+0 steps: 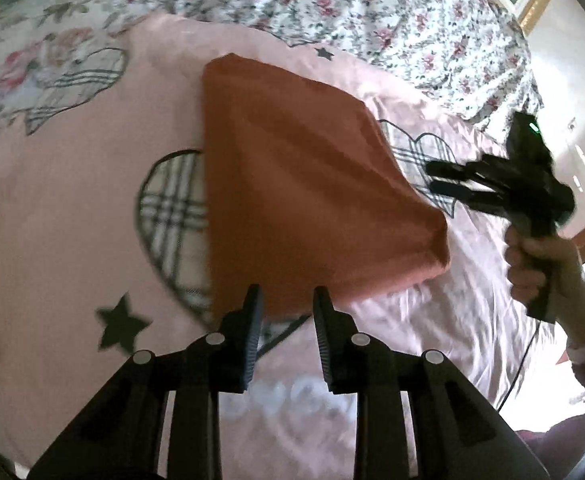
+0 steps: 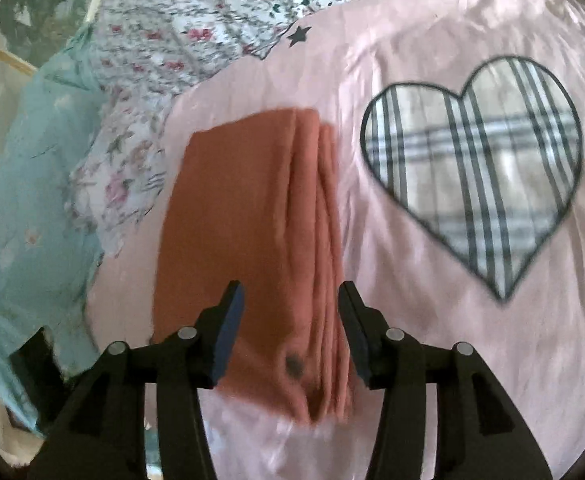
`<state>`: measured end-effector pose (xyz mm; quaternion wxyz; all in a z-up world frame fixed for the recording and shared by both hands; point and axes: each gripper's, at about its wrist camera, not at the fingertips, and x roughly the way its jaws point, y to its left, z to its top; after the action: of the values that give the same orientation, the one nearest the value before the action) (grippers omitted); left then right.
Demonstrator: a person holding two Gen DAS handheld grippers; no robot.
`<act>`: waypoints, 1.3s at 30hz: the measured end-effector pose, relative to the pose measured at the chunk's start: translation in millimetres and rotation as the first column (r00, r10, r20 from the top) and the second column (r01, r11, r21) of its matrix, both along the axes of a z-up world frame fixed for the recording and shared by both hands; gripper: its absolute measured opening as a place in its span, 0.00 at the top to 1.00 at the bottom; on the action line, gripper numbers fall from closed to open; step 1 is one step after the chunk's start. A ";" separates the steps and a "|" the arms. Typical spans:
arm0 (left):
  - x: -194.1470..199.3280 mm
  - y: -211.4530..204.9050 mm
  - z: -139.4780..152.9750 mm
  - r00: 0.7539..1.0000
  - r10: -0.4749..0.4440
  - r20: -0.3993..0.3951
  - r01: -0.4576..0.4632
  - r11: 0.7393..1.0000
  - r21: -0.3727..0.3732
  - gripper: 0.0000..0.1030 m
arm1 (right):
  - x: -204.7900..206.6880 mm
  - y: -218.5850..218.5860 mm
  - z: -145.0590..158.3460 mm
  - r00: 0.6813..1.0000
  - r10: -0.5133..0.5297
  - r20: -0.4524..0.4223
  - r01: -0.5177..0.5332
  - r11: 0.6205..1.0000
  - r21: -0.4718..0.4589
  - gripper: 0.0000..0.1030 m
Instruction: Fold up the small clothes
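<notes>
A folded rust-orange garment (image 1: 300,184) lies on a pink bedspread (image 1: 72,208). In the right wrist view the orange garment (image 2: 252,232) shows its stacked folded edges on its right side. My left gripper (image 1: 287,300) is open and empty, just short of the garment's near edge. My right gripper (image 2: 291,296) is open and empty, with its jaws standing either side of the garment's near end, above it. The right gripper also shows in the left wrist view (image 1: 436,178), held by a hand just right of the garment.
The pink bedspread (image 2: 432,320) has plaid hearts (image 2: 480,176) and black stars (image 1: 120,322). A floral quilt (image 1: 372,12) lies bunched behind it. A light blue cloth (image 2: 32,184) hangs at the left. A black cable (image 1: 520,364) trails from the right hand.
</notes>
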<state>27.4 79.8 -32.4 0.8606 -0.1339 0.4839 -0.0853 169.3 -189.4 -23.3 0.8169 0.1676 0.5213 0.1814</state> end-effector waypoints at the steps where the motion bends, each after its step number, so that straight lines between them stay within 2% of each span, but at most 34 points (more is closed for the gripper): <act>1: 8.6 -4.1 -3.5 1.000 -0.011 -0.003 0.011 1.000 -0.006 0.75 | 12.8 2.2 -5.7 1.000 -0.014 -0.005 0.014 1.000 0.003 0.51; 6: 37.0 -16.5 -32.3 0.996 -0.056 -0.069 0.055 0.998 -0.018 0.75 | 51.8 9.4 -26.6 0.998 -0.042 -0.051 0.044 0.998 0.033 0.52; 7: 40.9 -18.6 -42.5 0.993 -0.061 -0.105 0.061 0.998 0.000 0.76 | 58.8 13.0 -30.4 0.997 -0.028 -0.070 0.031 0.999 0.043 0.74; 8: 42.5 -19.6 -48.0 0.990 -0.065 -0.123 0.066 0.998 0.005 0.77 | 62.0 15.8 -29.3 0.997 -0.020 -0.070 0.022 0.999 0.040 0.88; 10: 41.7 -21.4 -52.8 0.990 -0.072 -0.122 0.073 0.997 -0.004 0.75 | 63.4 16.7 -21.1 0.999 -0.026 -0.025 0.026 1.000 -0.003 0.89; 11: 41.9 -22.5 -53.9 0.989 -0.075 -0.125 0.076 0.997 0.000 0.76 | 62.8 15.6 -20.5 0.999 -0.043 -0.002 0.043 0.998 -0.054 0.96; 14: 44.5 -26.2 -55.7 0.988 -0.083 -0.134 0.084 0.996 0.003 0.75 | 68.1 9.5 -38.6 0.997 -0.060 -0.037 0.057 0.995 -0.080 0.96; 15: 45.4 -26.8 -54.4 0.987 -0.084 -0.140 0.085 0.996 0.004 0.75 | 67.0 13.3 -34.8 0.999 -0.045 -0.019 0.043 0.994 -0.102 0.95; 17: 43.9 -27.1 -46.3 0.985 -0.093 -0.142 0.093 0.996 -0.008 0.74 | 55.6 19.4 -13.8 0.999 -0.023 0.042 0.028 0.990 -0.139 0.94; 19: 41.7 -22.3 -30.9 0.990 -0.093 -0.105 0.092 0.996 -0.015 0.73 | 38.1 21.4 10.4 0.994 -0.021 0.106 0.036 0.989 -0.142 0.94; 21: 39.2 -14.9 -17.5 0.996 -0.070 -0.059 0.069 0.997 -0.021 0.70 | 20.9 26.6 25.8 0.991 -0.005 0.133 0.018 0.995 -0.097 0.94; 22: 39.7 -9.6 -13.7 0.998 -0.046 -0.043 0.045 0.999 -0.027 0.69 | 9.0 33.6 28.6 0.992 0.032 0.126 -0.023 0.997 -0.075 0.94; 25: 46.8 0.8 -19.5 0.998 0.004 -0.063 -0.005 1.000 -0.029 0.69 | -16.8 54.0 17.9 0.990 0.116 0.081 -0.109 0.990 -0.093 0.94; 29: 50.2 1.5 -37.4 0.995 0.025 -0.098 -0.025 1.000 0.008 0.70 | -44.0 55.2 -26.0 0.990 0.138 -0.034 -0.142 0.965 -0.219 0.94; 33: 45.0 -7.1 -51.5 0.994 0.036 -0.102 -0.029 0.997 0.075 0.70 | -48.3 41.2 -36.1 0.991 0.137 -0.005 -0.136 0.975 -0.175 0.99; 38: 38.6 -20.0 -50.0 0.993 0.065 -0.102 -0.050 0.988 0.145 0.68 | -60.8 32.4 -29.9 0.993 0.116 0.018 -0.111 0.978 -0.179 0.99; 39: 36.8 -21.2 -48.7 0.993 0.068 -0.101 -0.052 0.987 0.154 0.67 | -65.6 31.2 -26.3 0.993 0.118 0.025 -0.111 0.976 -0.189 0.96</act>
<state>64.2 58.6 -81.0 0.8435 -0.0873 0.5297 -0.0151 103.7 -158.1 -49.6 0.8265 0.0566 0.5298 0.1814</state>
